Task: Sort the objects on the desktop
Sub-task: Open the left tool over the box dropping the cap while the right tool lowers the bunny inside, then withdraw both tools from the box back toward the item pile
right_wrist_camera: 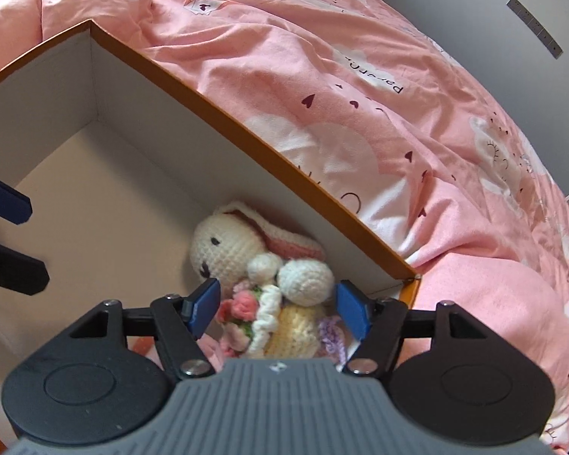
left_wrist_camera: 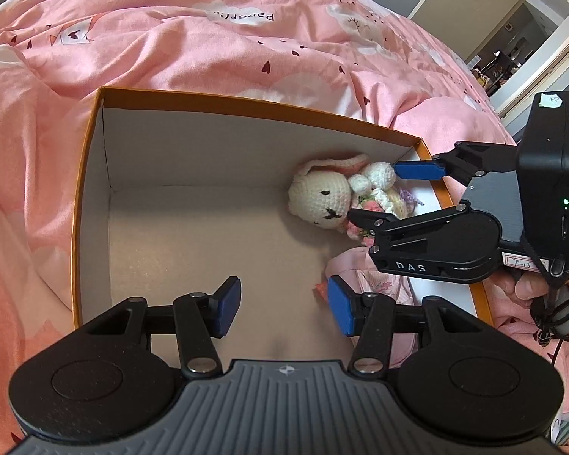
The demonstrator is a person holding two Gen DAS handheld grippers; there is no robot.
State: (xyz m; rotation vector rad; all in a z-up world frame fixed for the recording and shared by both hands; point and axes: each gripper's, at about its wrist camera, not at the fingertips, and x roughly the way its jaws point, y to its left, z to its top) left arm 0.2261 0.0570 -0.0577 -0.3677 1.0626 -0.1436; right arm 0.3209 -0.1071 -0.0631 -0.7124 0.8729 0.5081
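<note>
We are judging the placing step: our right gripper (right_wrist_camera: pixel 277 313) is standing wide around the cream crocheted rabbit doll (right_wrist_camera: pixel 261 280) lying in the orange-rimmed cardboard box's (right_wrist_camera: pixel 246 129) corner, calling for withdrawal, left gripper (left_wrist_camera: pixel 284 305) hanging wide, empty.

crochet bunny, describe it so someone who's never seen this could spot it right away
On the pink bedspread sits an open orange-edged box. The bunny lies in the box's far corner, next to a folded pink cloth. It is the only toy there: cream yarn, stitched black face, pink-lined floppy ears and a little knitted bouquet.
</note>
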